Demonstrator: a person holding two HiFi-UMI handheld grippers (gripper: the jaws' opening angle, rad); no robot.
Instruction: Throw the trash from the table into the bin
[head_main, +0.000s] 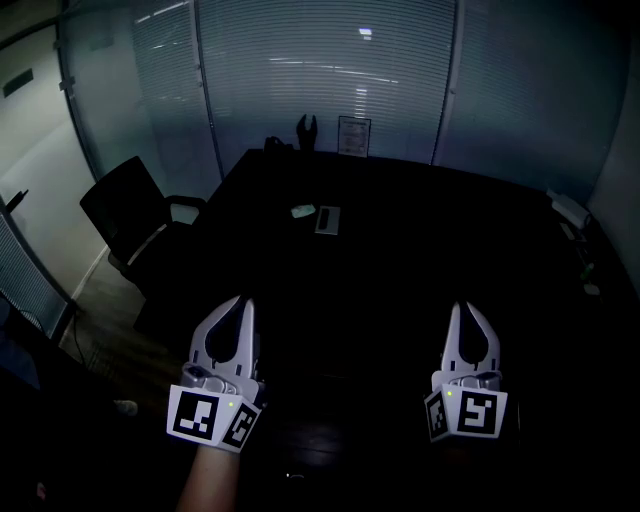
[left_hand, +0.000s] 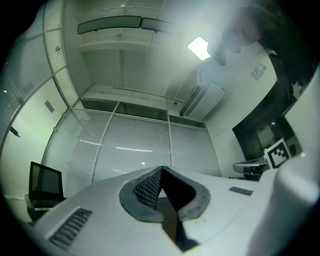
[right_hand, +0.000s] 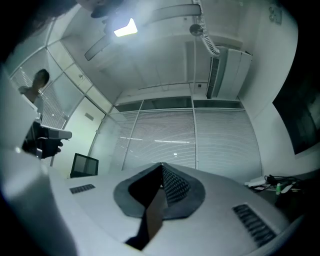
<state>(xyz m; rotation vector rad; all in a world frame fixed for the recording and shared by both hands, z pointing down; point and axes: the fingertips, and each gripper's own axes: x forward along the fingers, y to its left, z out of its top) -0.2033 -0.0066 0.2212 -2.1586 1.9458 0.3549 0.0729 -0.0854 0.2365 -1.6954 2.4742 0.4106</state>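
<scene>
Dark table (head_main: 420, 250) bears pale trash (head_main: 303, 211), its length lying crosswise.

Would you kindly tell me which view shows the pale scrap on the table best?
The head view: the scrap lies far out on the dark table, beside a grey slab. Both gripper views tilt up at blinds and ceiling and show none of it.

Most of the dark counter (head_main: 430, 240) ahead is open to pass over. Only a pale scrap (head_main: 303, 211) and a flat device (head_main: 328, 219) lie mid-counter; a chair (head_main: 125, 215) crowds the left edge.
</scene>
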